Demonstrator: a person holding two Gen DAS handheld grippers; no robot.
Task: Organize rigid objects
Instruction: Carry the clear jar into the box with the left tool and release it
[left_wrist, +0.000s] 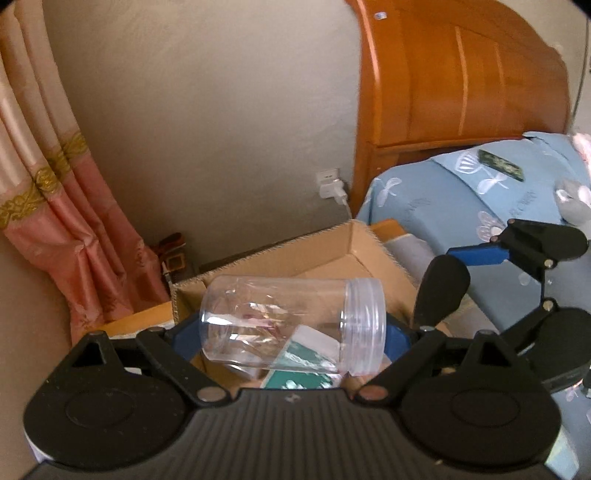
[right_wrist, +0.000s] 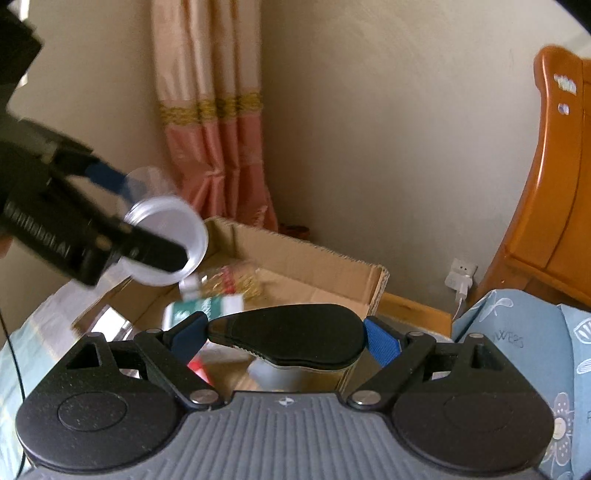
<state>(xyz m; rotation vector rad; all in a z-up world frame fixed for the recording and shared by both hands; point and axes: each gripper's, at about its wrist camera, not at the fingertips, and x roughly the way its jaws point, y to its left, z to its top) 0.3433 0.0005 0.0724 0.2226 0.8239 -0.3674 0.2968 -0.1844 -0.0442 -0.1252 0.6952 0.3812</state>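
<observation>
My left gripper (left_wrist: 291, 332) is shut on a clear plastic jar (left_wrist: 291, 321) held sideways, its open threaded mouth to the right, above an open cardboard box (left_wrist: 314, 247). The jar also shows in the right wrist view (right_wrist: 166, 240), open mouth toward the camera. My right gripper (right_wrist: 286, 338) is shut on a black teardrop-shaped object (right_wrist: 291, 338) with a ridged underside, held over the box (right_wrist: 306, 266). In the left wrist view the right gripper (left_wrist: 476, 266) holds the black object (left_wrist: 439, 291) at the box's right edge. Inside the box lie a green-and-white pack (right_wrist: 207, 308) and a gold item (right_wrist: 236, 280).
A bed with a blue patterned cover (left_wrist: 461, 199) and an orange wooden headboard (left_wrist: 461, 74) stands to the right. A dark patterned case (left_wrist: 500, 164) lies on the bed. A wall socket with a white charger (left_wrist: 330, 186) is behind the box. Pink curtains (left_wrist: 55, 206) hang on the left.
</observation>
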